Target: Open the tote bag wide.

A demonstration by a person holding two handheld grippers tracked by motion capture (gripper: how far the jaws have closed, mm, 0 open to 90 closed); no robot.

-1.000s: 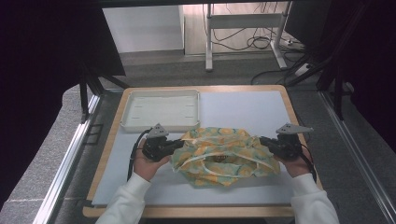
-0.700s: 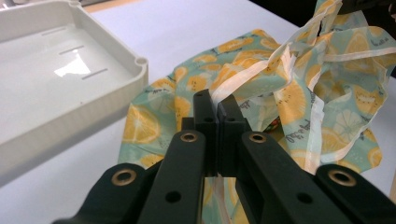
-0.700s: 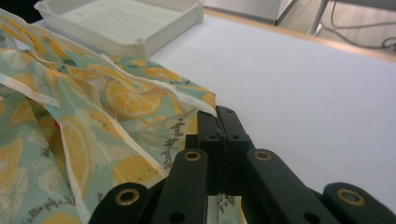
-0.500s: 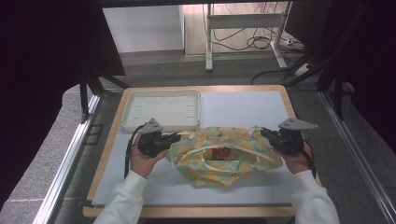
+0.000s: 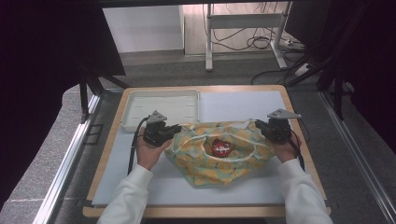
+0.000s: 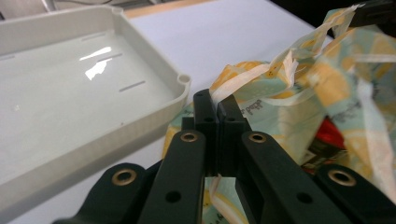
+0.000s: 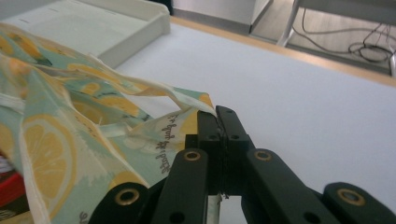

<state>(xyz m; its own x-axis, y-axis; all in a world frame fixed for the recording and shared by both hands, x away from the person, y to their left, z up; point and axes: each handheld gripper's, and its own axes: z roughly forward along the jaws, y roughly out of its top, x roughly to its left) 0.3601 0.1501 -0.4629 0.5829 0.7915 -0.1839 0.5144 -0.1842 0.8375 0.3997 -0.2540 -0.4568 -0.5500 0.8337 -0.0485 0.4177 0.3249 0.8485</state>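
Lemon-print fabric bag (image 5: 224,151) spread on the white mat (image 5: 243,105) of the wooden-edged table (image 5: 299,140), near the middle, mouth pulled wide between two hands. Inside the opening, a red packaged item (image 5: 221,147) lying on the bag's lower layer, label side up, print too small to read.

Left gripper (image 5: 172,130) at the bag's left edge, jaws pressed together on a pale strip of the bag's rim. Seen close in the left gripper view: left gripper (image 6: 216,105) clamped tight on the cream-coloured edge of the bag (image 6: 299,93), fabric running up and away to the right, red item (image 6: 327,140) glimpsed in the fold beyond. White plastic tray (image 6: 93,84) just beside those jaws, its rounded corner nearly touching the cloth. In the high view, same tray (image 5: 161,108) at the table's far left, close behind the left hand (image 5: 150,151).

Right gripper (image 5: 262,127) at the bag's right edge, likewise closed on the rim. In the right gripper view: right gripper (image 7: 218,116) pinching a corner of the bag (image 7: 70,130) where the pale hem meets the lemon pattern, cloth stretched off to the left, bare mat (image 7: 303,93) to the right, tray (image 7: 116,28) farther back. Right hand (image 5: 284,151) low by the table's right side, white sleeve (image 5: 299,186) entering from the bottom.
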